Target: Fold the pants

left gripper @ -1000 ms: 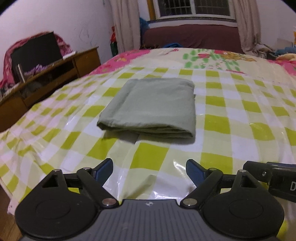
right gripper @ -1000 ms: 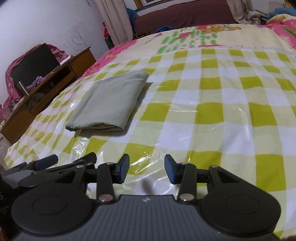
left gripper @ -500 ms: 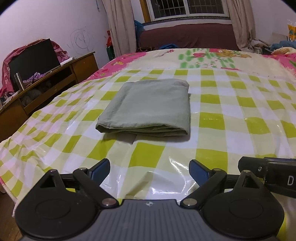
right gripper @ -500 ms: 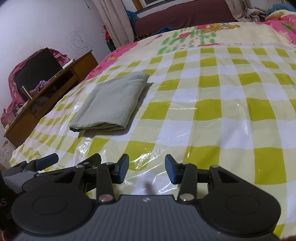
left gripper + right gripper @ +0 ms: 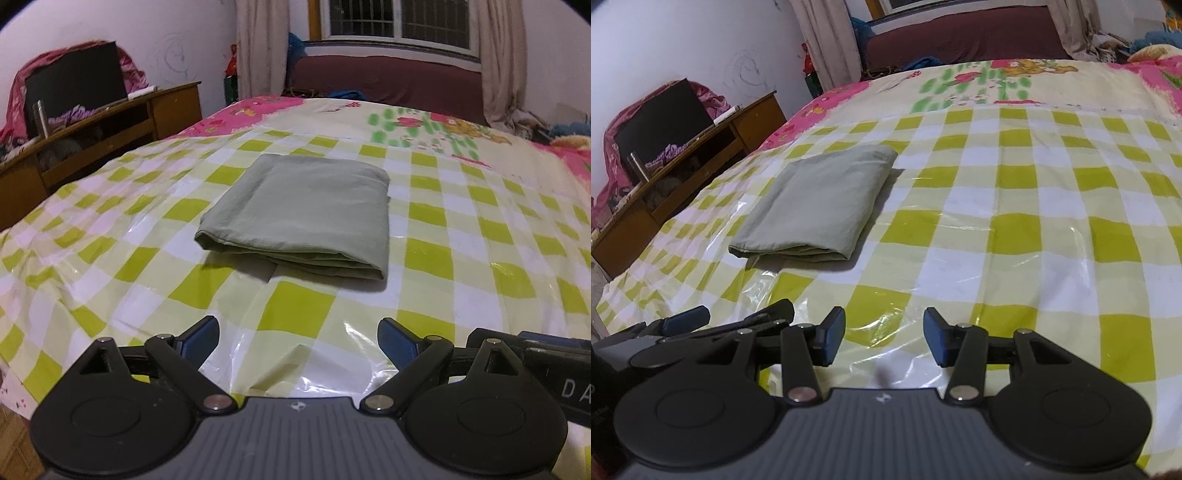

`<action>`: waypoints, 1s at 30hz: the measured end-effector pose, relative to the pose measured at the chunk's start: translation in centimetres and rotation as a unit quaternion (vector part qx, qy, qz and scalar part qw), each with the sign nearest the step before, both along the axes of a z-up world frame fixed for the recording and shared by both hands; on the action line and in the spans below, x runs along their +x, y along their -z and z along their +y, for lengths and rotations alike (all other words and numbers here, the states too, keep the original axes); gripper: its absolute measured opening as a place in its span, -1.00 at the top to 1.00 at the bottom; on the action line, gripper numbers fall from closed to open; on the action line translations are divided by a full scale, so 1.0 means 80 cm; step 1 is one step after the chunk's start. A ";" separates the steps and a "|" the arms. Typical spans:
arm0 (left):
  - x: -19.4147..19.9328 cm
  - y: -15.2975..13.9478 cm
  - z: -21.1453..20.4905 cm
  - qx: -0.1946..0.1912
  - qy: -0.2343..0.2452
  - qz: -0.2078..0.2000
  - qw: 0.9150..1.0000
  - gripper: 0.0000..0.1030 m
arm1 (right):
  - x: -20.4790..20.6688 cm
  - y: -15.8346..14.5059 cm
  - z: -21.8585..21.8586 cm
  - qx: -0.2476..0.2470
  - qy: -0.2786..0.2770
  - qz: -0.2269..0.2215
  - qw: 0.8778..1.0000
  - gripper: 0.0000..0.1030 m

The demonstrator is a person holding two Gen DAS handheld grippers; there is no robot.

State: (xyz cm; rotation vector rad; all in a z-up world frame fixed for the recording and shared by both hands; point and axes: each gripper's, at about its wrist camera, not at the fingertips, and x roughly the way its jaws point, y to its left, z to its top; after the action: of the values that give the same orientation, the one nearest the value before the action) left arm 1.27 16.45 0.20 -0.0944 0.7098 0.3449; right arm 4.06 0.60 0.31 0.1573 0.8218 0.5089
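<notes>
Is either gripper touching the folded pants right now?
No, the folded green pants lie alone on the checked sheet, well ahead of the open left gripper and right gripper.

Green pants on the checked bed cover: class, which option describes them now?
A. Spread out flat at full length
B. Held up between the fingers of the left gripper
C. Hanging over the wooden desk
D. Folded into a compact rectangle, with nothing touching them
D: the green pants lie as a neat layered rectangle on the checked cover, with both grippers well short of them.
</notes>
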 end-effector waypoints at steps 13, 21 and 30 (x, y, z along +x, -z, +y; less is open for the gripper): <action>-0.003 0.000 0.017 -0.025 -0.027 -0.009 0.999 -1.00 | 0.004 -0.007 0.016 -0.005 -0.005 -0.003 1.000 0.06; -0.002 0.000 0.018 -0.022 -0.033 -0.005 0.999 -1.00 | 0.006 -0.005 0.018 -0.005 -0.005 0.001 1.000 0.06; -0.001 0.001 0.018 -0.020 -0.037 -0.003 0.999 -1.00 | 0.007 -0.004 0.019 -0.005 -0.005 0.001 1.000 0.06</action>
State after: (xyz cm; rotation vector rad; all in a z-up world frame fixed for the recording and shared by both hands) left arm 1.18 17.87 0.14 -0.1596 0.7080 0.4014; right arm 4.64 2.09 0.63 0.1447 0.8282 0.5143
